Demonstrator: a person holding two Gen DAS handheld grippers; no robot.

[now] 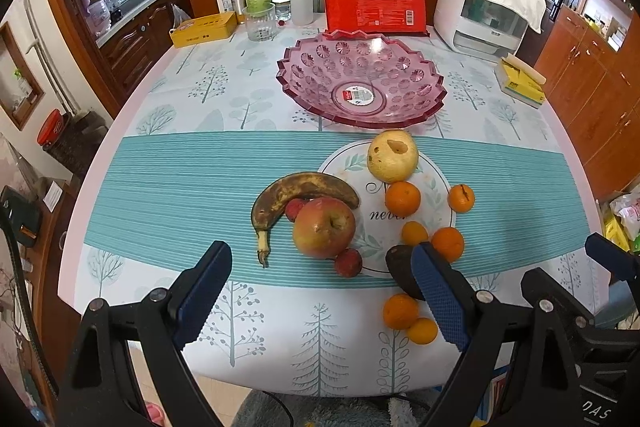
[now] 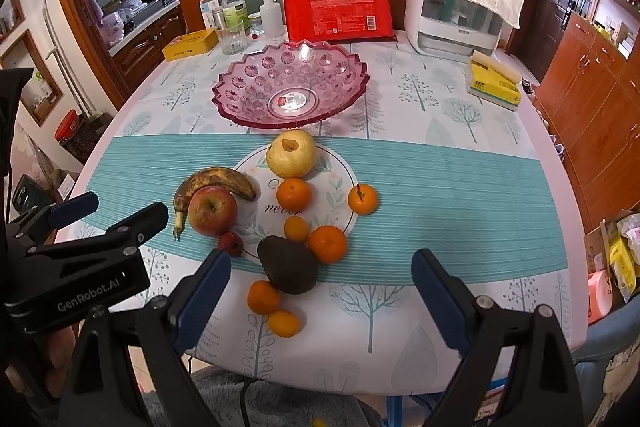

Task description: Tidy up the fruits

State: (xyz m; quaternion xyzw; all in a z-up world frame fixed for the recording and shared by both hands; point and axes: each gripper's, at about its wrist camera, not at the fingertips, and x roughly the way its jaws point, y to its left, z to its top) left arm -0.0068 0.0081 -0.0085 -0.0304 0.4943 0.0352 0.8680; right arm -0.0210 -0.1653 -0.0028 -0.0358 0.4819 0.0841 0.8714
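Nothing is lifted yet, and the pink bowl (image 1: 362, 79) stands empty toward the table's far edge; I judge the step in hand to be the first pick. The left gripper (image 1: 324, 291) hangs over the near edge with its jaws spread wide and nothing between them; the right gripper (image 2: 320, 297) is spread and empty too.

Going left to right across the teal runner (image 1: 168, 195):

- The banana (image 1: 296, 193) is brown-black, soft-looking and curved — pinch it lightly at mid-body, across the curve.
- The apple (image 1: 324, 227) touches the banana; it is smooth, firm and round, so close on its widest girth.
- Two small red fruits (image 1: 348, 263) — one beside the apple's near side, one half hidden behind it — may be lychees, though they are too small to tell.
- The pear (image 1: 393, 155), yellow with a gouge in its skin, lies nearest the bowl.
- The avocado (image 2: 289, 265) is dark, matte and tapered; grip its fat end.
- The oranges (image 2: 293, 194) are glossy, round and scattered; two lie off the runner toward the near edge.

The bowl's faceted, scalloped plastic looks hard, so lower each fruit in rather than drop it.
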